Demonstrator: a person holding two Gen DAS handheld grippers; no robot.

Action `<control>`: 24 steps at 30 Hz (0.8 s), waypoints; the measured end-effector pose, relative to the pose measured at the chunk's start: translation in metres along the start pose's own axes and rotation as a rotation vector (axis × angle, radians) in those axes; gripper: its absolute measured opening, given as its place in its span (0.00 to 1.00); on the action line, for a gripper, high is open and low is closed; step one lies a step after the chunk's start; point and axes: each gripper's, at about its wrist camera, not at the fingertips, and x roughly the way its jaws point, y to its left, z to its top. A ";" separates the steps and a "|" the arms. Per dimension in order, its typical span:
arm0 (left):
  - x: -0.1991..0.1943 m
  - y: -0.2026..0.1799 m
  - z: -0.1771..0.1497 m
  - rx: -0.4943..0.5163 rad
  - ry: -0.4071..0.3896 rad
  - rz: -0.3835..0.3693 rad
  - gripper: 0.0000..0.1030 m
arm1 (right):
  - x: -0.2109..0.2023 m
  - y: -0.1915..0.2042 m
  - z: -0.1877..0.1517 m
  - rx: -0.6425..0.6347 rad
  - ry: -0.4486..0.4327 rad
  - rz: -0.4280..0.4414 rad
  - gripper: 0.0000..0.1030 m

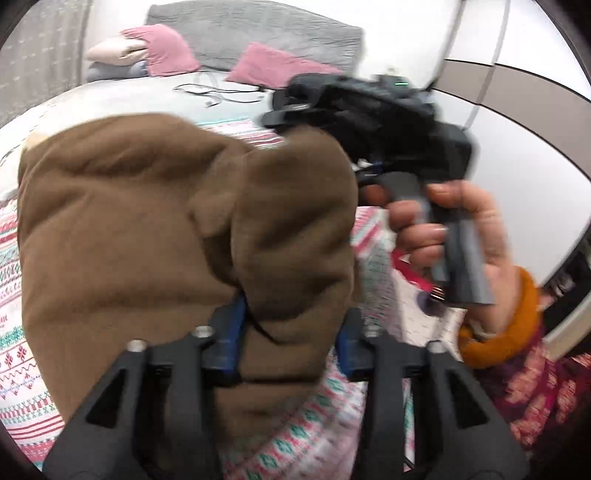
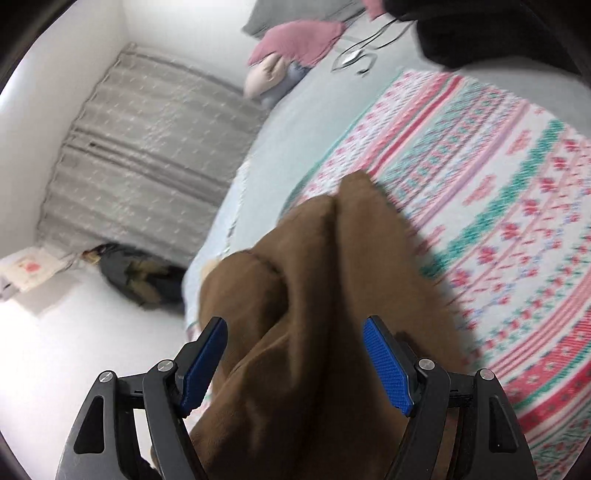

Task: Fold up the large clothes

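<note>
A brown fleece garment (image 1: 155, 236) hangs bunched above the patterned bedspread (image 1: 22, 354). My left gripper (image 1: 291, 332) has its blue pads pressed against a thick fold of it. In the left wrist view the right gripper (image 1: 295, 122) sits at the garment's upper right corner, held by a hand; its jaw gap is hidden there. In the right wrist view the garment (image 2: 306, 295) runs between the blue pads (image 2: 388, 365) of my right gripper (image 2: 295, 354), which stand wide apart and do not press the cloth.
The bed has a pink, teal and white patterned cover (image 2: 498, 192) over a grey sheet (image 2: 295, 122). Pink pillows (image 1: 269, 62), a grey cushion (image 1: 258, 29) and cables (image 1: 218, 92) lie at the far end. A dark bag (image 2: 140, 277) lies on the floor by the bed.
</note>
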 end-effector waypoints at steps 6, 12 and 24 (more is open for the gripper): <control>-0.045 -0.018 -0.006 0.112 0.022 -0.035 0.69 | 0.019 0.007 -0.008 0.016 0.118 0.077 0.75; -0.076 0.020 -0.015 0.026 -0.016 0.072 0.78 | 0.035 0.008 -0.001 0.041 0.167 0.126 0.82; -0.052 0.097 -0.020 -0.201 0.021 0.261 0.78 | 0.101 0.078 -0.021 -0.267 0.218 -0.024 0.29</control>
